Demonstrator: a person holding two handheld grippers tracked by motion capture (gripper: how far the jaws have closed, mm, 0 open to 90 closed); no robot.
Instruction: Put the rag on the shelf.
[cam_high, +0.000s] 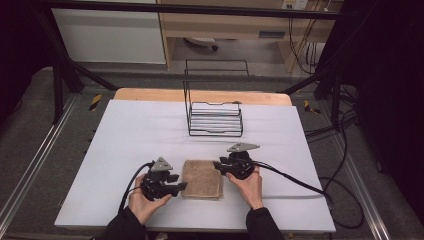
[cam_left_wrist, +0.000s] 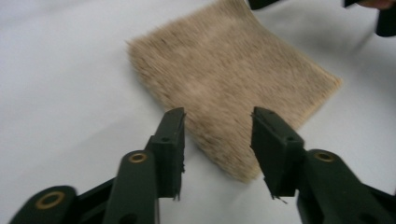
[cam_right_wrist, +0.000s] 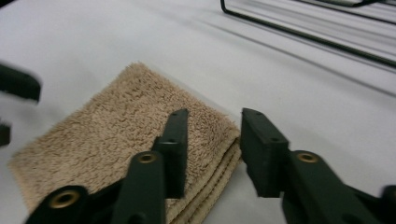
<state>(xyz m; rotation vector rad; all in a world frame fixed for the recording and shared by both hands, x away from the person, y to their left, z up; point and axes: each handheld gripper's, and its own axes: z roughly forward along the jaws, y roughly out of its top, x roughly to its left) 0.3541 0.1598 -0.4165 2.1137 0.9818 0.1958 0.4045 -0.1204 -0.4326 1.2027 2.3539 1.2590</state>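
Note:
A folded tan towel (cam_high: 202, 179) lies flat on the white table top (cam_high: 125, 145), near the front edge between both hands. My left gripper (cam_high: 178, 183) sits at the towel's left edge; in the left gripper view its jaws (cam_left_wrist: 217, 116) stand apart above the near corner of the towel (cam_left_wrist: 233, 70), pressing on nothing. My right gripper (cam_high: 220, 166) is at the towel's far right corner. In the right gripper view its jaws (cam_right_wrist: 212, 114) are apart, straddling the folded edge of the towel (cam_right_wrist: 116, 126) without pinching it.
A black wire rack (cam_high: 215, 120) stands upright behind the towel at the middle of the table, its base bars (cam_right_wrist: 303, 32) also in the right gripper view. Cables trail from both grippers toward the table's front and right sides.

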